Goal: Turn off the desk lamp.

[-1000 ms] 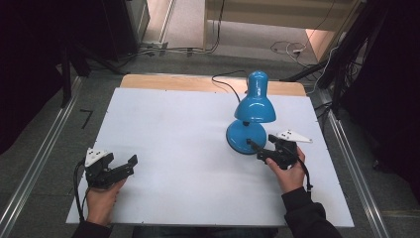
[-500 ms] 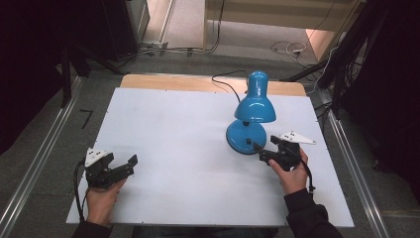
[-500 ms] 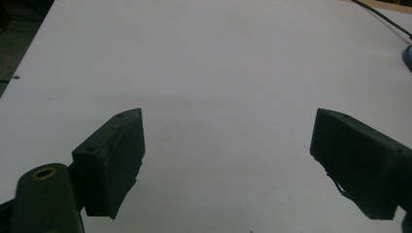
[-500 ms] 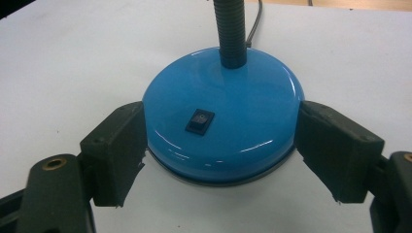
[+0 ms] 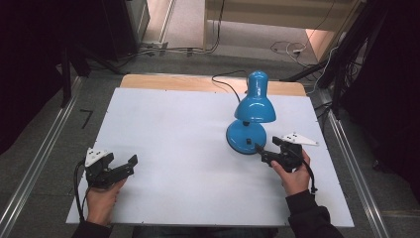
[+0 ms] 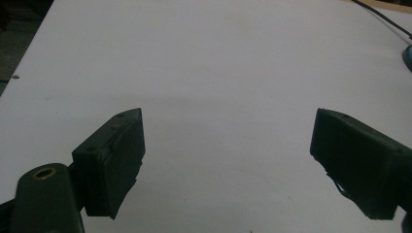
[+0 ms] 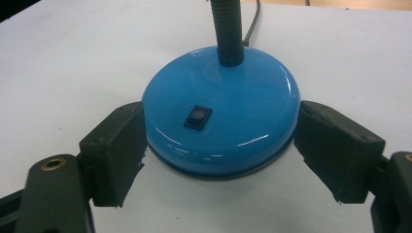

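Observation:
A blue desk lamp (image 5: 254, 106) stands on the white board (image 5: 188, 129), right of centre, its shade over a round blue base (image 5: 240, 138). My right gripper (image 5: 266, 147) is at the base's near right side. In the right gripper view, that gripper (image 7: 221, 116) is open, one jaw on each side of the base (image 7: 233, 82), close to its rim; I cannot tell if they touch. A black rocker switch (image 7: 197, 117) faces me on the base, below the dark gooseneck (image 7: 227, 29). My left gripper (image 5: 120, 161) rests open at the front left, holding nothing (image 6: 228, 126).
The lamp's black cable (image 5: 225, 84) runs off the back over a wooden strip (image 5: 178, 82). Metal rails (image 5: 39, 158) flank the board. More cables lie on the floor behind (image 5: 285, 48).
The right hand has shifted very slightly by the lamp base. Nothing else has visibly moved.

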Available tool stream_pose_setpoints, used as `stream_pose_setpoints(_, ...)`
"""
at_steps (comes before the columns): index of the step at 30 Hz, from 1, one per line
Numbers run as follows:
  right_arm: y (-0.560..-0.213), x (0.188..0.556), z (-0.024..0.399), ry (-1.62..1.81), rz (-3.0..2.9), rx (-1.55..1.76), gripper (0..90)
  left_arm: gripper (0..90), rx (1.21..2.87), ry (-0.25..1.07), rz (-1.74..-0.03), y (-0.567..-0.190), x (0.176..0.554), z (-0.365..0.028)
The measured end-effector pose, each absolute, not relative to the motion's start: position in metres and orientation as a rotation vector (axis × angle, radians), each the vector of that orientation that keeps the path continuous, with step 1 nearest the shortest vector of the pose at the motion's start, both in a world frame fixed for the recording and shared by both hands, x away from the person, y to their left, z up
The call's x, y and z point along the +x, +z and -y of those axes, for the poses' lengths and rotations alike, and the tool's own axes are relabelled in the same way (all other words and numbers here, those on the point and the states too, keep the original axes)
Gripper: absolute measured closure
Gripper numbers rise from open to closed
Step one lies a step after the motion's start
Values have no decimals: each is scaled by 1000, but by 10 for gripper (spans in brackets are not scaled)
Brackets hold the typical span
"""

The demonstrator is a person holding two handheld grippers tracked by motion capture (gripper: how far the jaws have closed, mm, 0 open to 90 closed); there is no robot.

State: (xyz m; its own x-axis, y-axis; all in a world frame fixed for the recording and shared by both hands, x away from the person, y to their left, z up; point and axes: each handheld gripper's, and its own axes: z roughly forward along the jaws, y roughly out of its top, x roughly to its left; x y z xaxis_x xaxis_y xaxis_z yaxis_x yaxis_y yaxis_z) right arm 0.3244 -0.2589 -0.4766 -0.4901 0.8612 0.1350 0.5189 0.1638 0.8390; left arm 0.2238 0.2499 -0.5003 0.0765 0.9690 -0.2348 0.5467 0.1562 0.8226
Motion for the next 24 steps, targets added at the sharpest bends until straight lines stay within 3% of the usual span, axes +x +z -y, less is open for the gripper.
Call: stream_pose_setpoints(24, -476, 320, 270, 1248, -2054, 1322, 171, 131, 1501, 625, -1583, -501, 224, -250)
